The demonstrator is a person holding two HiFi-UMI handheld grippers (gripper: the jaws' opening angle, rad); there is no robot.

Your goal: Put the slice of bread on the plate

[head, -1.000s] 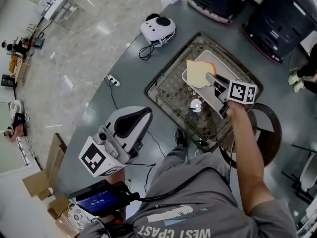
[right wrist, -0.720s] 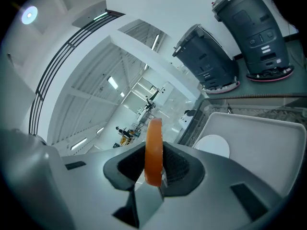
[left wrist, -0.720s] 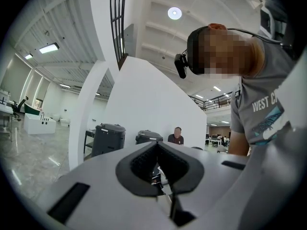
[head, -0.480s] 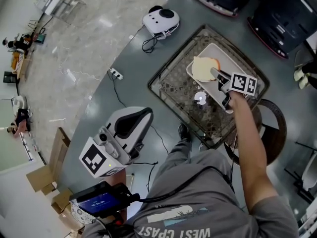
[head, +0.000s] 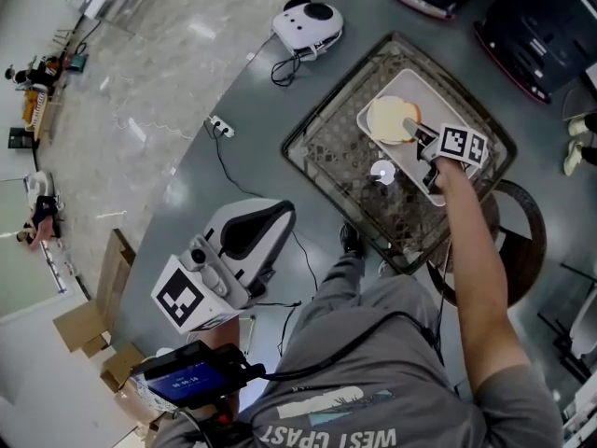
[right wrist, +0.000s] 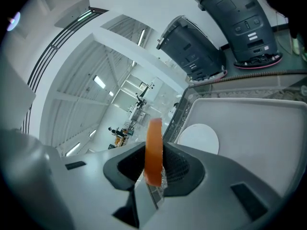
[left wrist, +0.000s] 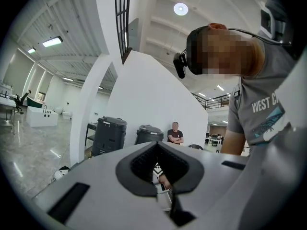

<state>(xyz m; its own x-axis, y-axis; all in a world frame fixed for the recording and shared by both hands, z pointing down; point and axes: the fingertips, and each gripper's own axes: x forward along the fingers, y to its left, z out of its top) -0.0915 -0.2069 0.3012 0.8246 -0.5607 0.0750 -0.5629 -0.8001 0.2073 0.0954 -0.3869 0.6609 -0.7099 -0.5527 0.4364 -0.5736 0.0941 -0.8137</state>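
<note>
As bread hangs over plate, right claw has the grip

While the person leans over the grey surface, the right claw is clamped on the slice of bread, pinching it at the crust edge nearest the hand. The slice sits over the white plate, toward that plate's far-left corner. The plate lies inside a dark mesh tray. I can't tell from above whether the bread touches the plate; it looks low.

Key relation: the slice sticks straight out ahead of the claw, away from the hand, its length on the claw's own line. Its broad pale face shows from above, so it lies near flat, face up, with orange crust at the rim. The right gripper view agrees: the bread is edge-on between the jaws, with the plate spread beyond and below.

The left claw is well apart from the plate, off the tray on the person's side, jaws together on nothing.

My reading: only the right hand is placed to finish. What's left is to lower and let go, keeping the slice level so it doesn't tip on its crust.
</note>
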